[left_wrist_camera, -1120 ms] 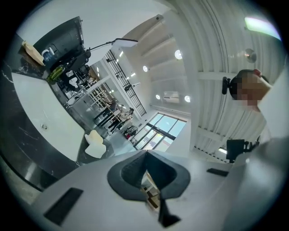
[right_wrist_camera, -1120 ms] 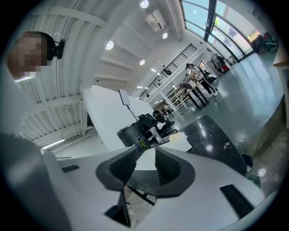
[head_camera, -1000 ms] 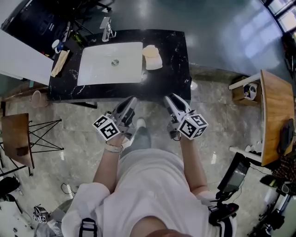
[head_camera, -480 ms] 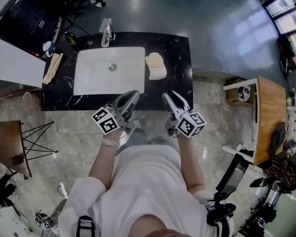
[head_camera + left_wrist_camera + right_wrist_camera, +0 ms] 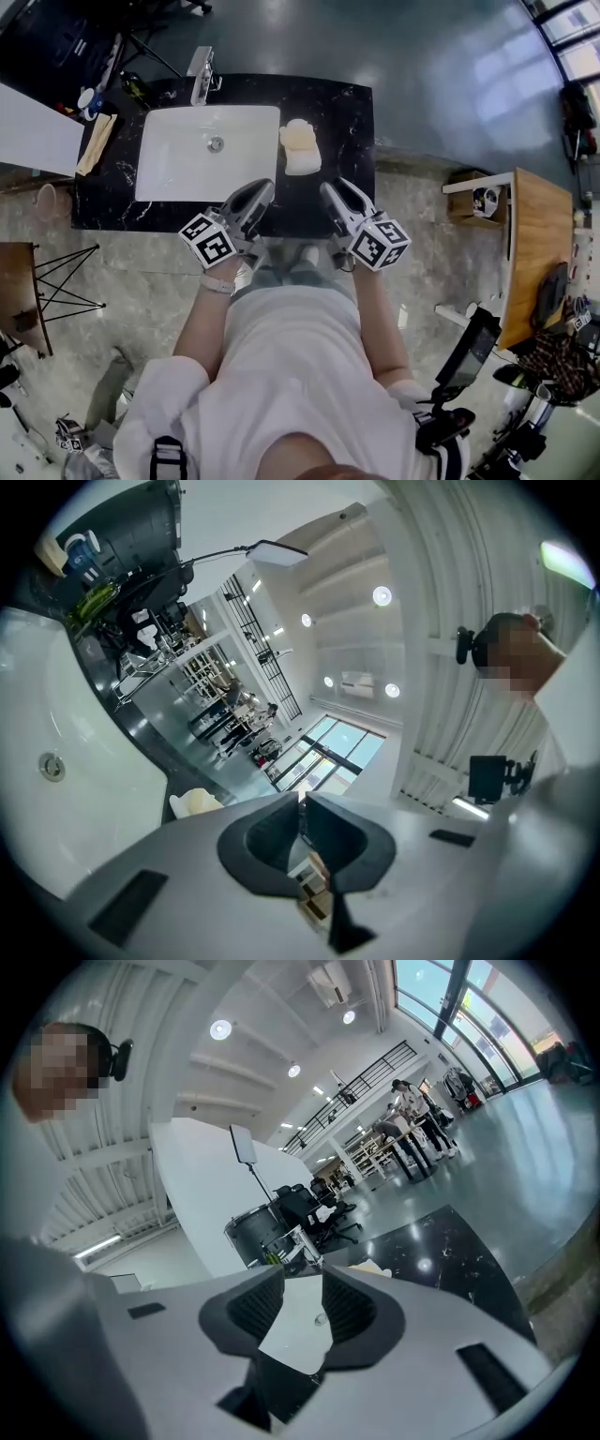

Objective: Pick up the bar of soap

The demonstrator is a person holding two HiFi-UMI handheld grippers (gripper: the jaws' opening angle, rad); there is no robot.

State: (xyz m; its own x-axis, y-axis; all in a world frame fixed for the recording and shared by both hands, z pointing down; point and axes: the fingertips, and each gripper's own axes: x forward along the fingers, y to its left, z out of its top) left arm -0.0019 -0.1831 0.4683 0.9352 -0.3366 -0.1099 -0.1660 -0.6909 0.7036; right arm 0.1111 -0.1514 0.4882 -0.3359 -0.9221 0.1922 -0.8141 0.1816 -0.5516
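On the counter [image 5: 349, 112]: soap [image 5: 300, 141] just beside the sink [image 5: 173, 173].
Left gripper [image 5: 262, 189]: jaws together, empty.
Right gripper [image 5: 332, 192]: jaws a little apart, empty.

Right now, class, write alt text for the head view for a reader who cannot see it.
Seen from above, a person in a white shirt holds the left gripper and right gripper at the near edge of a black counter. Ahead of them a pale bar of soap lies beside a white sink.
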